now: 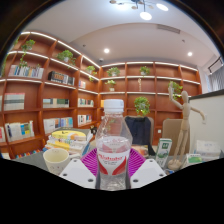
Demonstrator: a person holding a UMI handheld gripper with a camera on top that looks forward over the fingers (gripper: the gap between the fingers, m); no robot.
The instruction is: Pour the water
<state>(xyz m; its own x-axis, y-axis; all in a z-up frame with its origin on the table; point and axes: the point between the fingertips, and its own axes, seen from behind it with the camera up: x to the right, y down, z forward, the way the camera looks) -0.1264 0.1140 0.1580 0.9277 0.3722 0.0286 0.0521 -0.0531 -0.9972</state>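
Two white gripper fingers with magenta pads [93, 160] close on either side of a clear plastic water bottle with a white cap and red label [113, 140], the gripper [113, 172] appearing to clasp it at label height, though the contact itself is partly hidden behind the bottle. The bottle stands upright between the fingers, its cap on and water showing through the clear wall above the label.

Just left of the fingers, a pale cream ceramic cup [56, 159] sits on the table surface [30, 158], close to the bottle but apart from it. To the right, a small white box with green print [164, 151] stands near the table's far side, and beyond it a jointed wooden artist's mannequin [181, 118] raises one arm.

Behind the table, warm wooden bookshelves [40, 95] run along the left wall and across the back of the room, holding books, boxes and trailing green potted plants [142, 103]. A stack of yellow and white books [68, 140] rests on the low shelf at left. Round recessed ceiling lights [146, 15] glow overhead.
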